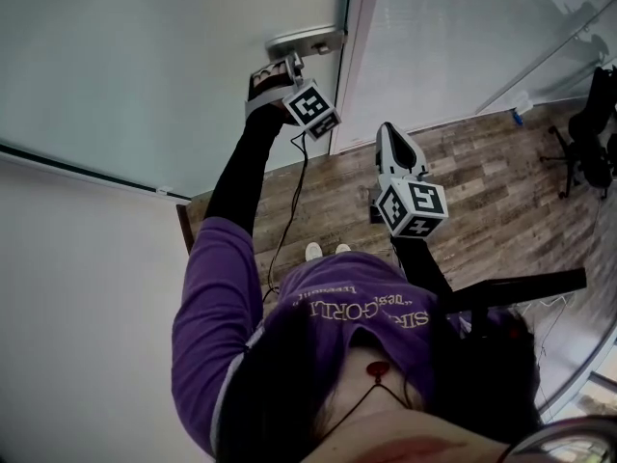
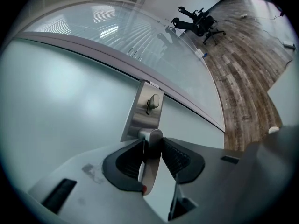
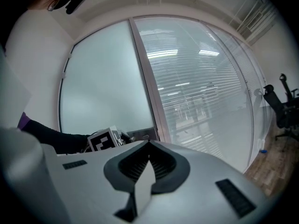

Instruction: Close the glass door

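Currently the left tool (image 2: 152, 149) has its jaws closed on the door handle (image 1: 307, 40), one ribbed pad on each side of the round stub. The handle's steel plate (image 2: 145, 111) lies level on the frosted glass door (image 1: 145, 56), with its long axis running straight toward the frame post (image 1: 349, 66) and its near end just beside that post. The handle therefore sits dead ahead of the left tool, with the door face right behind it.

The door's free edge also lies just beside the post. I cannot tell whether it is fully latched, but I judge little travel remains. The right tool (image 3: 148, 146) has its jaws together on nothing and hangs well apart from the post on the room side. The left hand is clearly nearer, so any last push or pull falls to it.
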### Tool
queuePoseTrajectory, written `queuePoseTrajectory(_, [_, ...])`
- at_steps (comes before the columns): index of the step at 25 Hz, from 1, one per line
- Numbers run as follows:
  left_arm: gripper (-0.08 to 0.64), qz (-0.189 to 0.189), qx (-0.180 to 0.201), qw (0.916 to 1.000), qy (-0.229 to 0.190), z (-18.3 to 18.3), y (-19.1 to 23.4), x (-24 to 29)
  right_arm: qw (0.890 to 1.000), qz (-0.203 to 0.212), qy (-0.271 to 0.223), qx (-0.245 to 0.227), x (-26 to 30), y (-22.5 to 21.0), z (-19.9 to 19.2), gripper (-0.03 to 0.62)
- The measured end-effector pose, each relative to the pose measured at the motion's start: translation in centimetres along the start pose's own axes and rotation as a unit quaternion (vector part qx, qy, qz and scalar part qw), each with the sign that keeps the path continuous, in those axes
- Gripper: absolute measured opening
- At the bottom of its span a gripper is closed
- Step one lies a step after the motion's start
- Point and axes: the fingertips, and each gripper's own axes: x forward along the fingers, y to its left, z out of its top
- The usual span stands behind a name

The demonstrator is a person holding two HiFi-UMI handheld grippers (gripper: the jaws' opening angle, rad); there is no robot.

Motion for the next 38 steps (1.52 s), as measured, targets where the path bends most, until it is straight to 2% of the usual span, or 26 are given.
queuePoseTrajectory(5, [0.124, -0.016, -0.023, 0.9996, -0.004, -0.5, -0.1, 0.6, 1.0, -0.002, 0.002, -0.006, 0.3, 0.2, 0.0, -0.014])
queuePoseTrajectory(9, [0.124, -0.003, -0.021, 0.9995, -0.021, -1.0, 0.0, 0.9, 1.0, 0.0, 0.001, -0.012, 1.1, 1.0, 0.0, -0.014])
queuePoseTrajectory(14, [0.124, 0.007, -0.017, 0.9998, -0.009, -1.1, 0.1, 1.5, 1.0, 0.004, -0.001, -0.016, 1.4, 1.0, 0.3, -0.014])
queuePoseTrajectory(23, [0.124, 0.007, -0.026, 0.9996, 0.001, -1.3, -0.1, 2.5, 1.0, 0.0, -0.003, -0.019, 1.7, 0.4, -0.2, -0.014])
queuePoseTrajectory(31, [0.127, 0.01, -0.033, 0.9993, -0.017, -1.2, 0.3, 1.6, 1.0, 0.005, -0.007, -0.022, 2.1, 1.0, 0.9, -0.014])
queuePoseTrajectory(34, [0.13, 0.036, -0.019, 0.9978, -0.052, -1.1, 0.8, 0.0, 1.0, 0.006, -0.005, -0.022, 2.0, 1.0, 1.2, -0.014])
queuePoseTrajectory(35, [0.132, 0.051, -0.025, 0.9961, -0.068, -1.2, 1.2, -0.8, 1.0, 0.007, -0.006, -0.022, 2.0, 1.1, 1.3, -0.014])
queuePoseTrajectory(37, [0.13, 0.099, -0.069, 0.9869, -0.106, -1.6, 2.3, -3.7, 1.0, 0.008, -0.008, -0.021, 1.8, 1.3, 1.2, -0.014])
queuePoseTrajectory(38, [0.13, 0.128, -0.103, 0.9782, -0.127, -1.8, 3.0, -5.6, 1.0, 0.009, -0.009, -0.021, 1.7, 1.4, 1.1, -0.014])
